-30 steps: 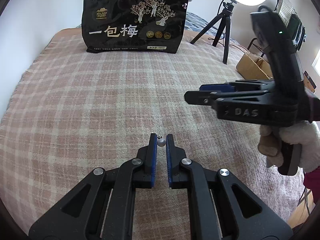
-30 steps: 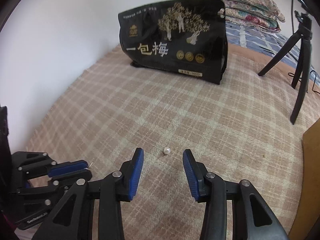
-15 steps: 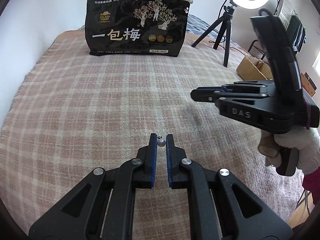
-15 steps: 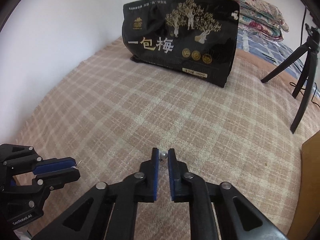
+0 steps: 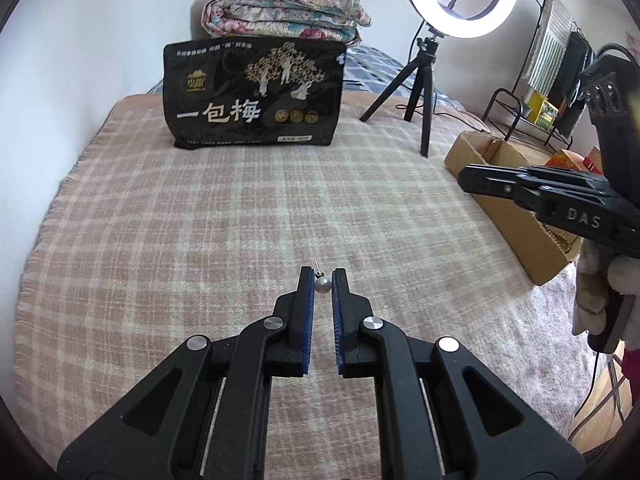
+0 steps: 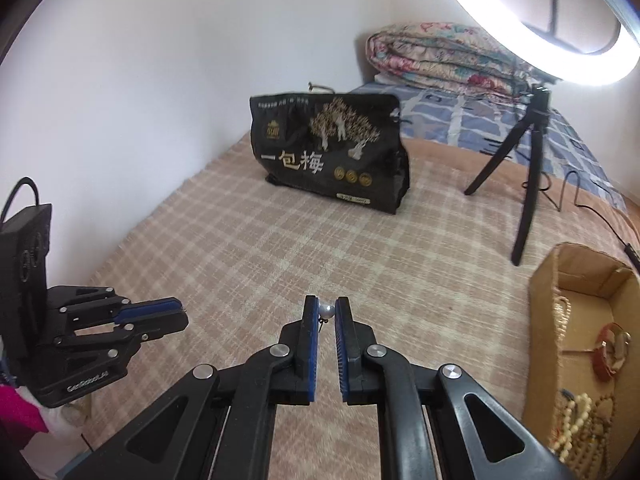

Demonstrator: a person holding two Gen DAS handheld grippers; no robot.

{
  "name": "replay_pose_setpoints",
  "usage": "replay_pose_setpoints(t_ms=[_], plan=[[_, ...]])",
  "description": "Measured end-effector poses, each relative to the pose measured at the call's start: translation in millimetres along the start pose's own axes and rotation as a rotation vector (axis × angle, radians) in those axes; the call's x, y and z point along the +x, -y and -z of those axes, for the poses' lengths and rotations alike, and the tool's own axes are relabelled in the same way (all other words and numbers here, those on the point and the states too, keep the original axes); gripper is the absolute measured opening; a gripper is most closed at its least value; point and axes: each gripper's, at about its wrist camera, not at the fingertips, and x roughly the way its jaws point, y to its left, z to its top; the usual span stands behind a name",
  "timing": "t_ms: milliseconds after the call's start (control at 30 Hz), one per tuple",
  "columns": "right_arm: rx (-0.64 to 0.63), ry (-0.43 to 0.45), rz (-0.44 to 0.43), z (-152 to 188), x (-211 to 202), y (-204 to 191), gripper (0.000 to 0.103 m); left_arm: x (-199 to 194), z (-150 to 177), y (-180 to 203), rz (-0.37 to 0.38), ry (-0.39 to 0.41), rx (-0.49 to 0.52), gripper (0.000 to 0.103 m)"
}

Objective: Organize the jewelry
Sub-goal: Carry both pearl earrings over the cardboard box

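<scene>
My left gripper (image 5: pixel 322 280) is shut on a pearl stud earring (image 5: pixel 322 285), its post pointing up, held above the plaid bed cover. My right gripper (image 6: pixel 327 310) is shut on a second pearl earring (image 6: pixel 327 311), also lifted off the cover. The right gripper shows in the left wrist view (image 5: pixel 472 178) at the right edge, over the cardboard box (image 5: pixel 508 200). The left gripper shows in the right wrist view (image 6: pixel 176 312) at the far left. The box (image 6: pixel 540 320) holds bead necklaces (image 6: pixel 580 412) and a bracelet (image 6: pixel 610 348).
A black snack bag (image 5: pixel 256 96) stands at the back of the bed. A ring light on a tripod (image 5: pixel 424 92) stands at the back right. A folded floral quilt (image 5: pixel 280 12) lies behind the bag. The wall runs along the left.
My right gripper closed on the pearl earring that lay on the cover and lifted it, moving right toward the box. My left gripper kept its earring and rose.
</scene>
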Motion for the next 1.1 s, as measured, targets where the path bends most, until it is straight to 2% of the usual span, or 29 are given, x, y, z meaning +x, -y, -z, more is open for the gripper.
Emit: replay_pose_setpoints(t_ms=[567,1100], plan=[[0.066,0.100,0.111,37,-127,53,0.006,-27,-39,81,0.085,0.091,0.085,0.007],[0.135,0.137,0.223,72,-196,108,0.006,-8,-68,163,0.161,0.118,0.170,0.007]])
